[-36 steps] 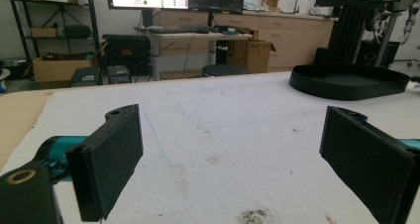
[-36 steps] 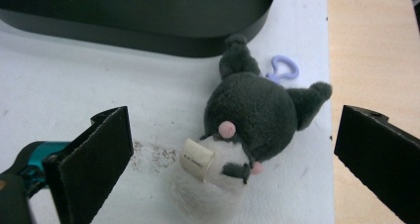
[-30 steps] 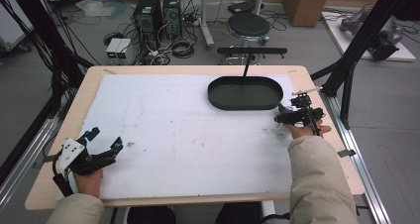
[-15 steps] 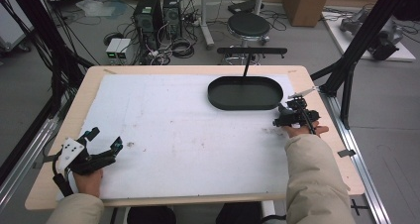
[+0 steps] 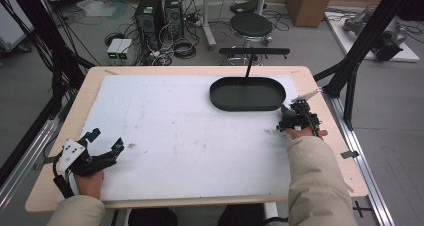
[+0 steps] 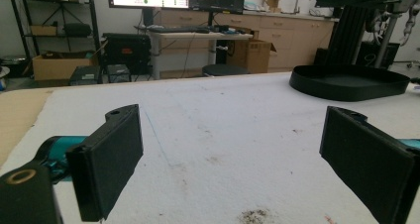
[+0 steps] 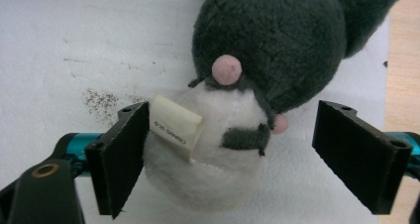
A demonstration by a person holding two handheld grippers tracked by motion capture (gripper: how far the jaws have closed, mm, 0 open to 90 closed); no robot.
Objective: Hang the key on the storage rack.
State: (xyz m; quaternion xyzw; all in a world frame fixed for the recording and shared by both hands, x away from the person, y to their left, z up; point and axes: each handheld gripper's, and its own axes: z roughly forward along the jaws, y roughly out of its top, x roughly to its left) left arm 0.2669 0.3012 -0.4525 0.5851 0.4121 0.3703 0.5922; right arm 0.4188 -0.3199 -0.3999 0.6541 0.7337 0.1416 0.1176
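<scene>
A plush toy (image 7: 247, 85) with a dark grey head, pink spots and a white body lies on the white mat. Its cream tag (image 7: 176, 127) rests against one jaw. My right gripper (image 7: 230, 154) is open and points down at the toy, with one jaw on each side of the white body and a gap at the far jaw. In the high view the right gripper (image 5: 295, 118) is at the table's right edge, just in front of the black oval tray (image 5: 220, 101). My left gripper (image 5: 106, 139) is open at the near left, with nothing between its jaws (image 6: 233, 159).
The black oval tray (image 6: 346, 83) sits at the back right of the white mat (image 5: 175, 126). A black stand post (image 5: 247, 68) rises behind it. The wooden table edge (image 5: 345, 151) is close to the right hand. Small dirt specks mark the mat.
The right gripper has shifted slightly toward the person and a little left, by the tray's corner. The left gripper has stayed where it was.
</scene>
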